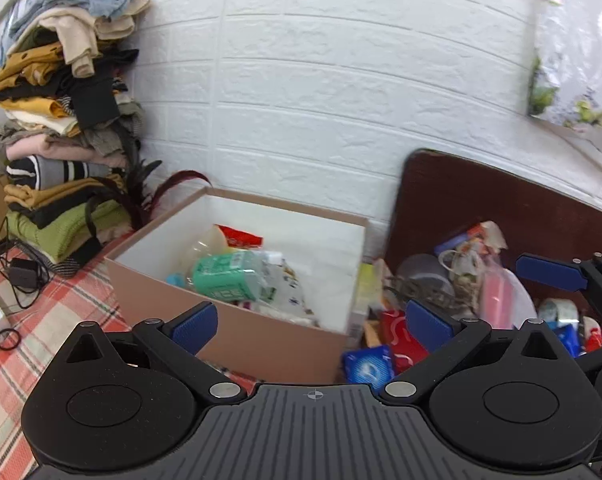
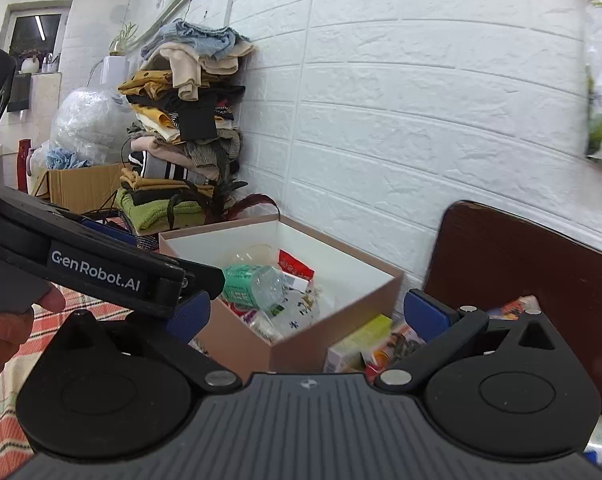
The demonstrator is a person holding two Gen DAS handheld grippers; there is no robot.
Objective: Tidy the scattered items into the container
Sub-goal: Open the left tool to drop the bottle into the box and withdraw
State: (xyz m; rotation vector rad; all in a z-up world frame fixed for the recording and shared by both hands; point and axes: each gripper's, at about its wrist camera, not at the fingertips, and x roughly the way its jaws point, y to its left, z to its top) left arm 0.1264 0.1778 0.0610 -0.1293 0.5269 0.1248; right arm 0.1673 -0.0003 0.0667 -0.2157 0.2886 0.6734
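Left wrist view: left gripper [image 1: 313, 326], jaws apart and empty, at lower centre; cardboard box [image 1: 237, 330] at centre holds a green-labelled bottle [image 1: 237, 278]; scattered items [image 1: 473, 280] lie right.

Right wrist view: right gripper [image 2: 315, 312], jaws wide and empty, faces the box.

The left tongs [image 1: 313, 326] are showing a black body with a ribbed grey top, two round black hubs, silver pivot screws and blue ridged pads. The right tongs [image 2: 313, 316] are looking the same. White "GenRobot.AI" lettering is showing on the left tool's black side, beside bare fingers [image 2: 5, 328].
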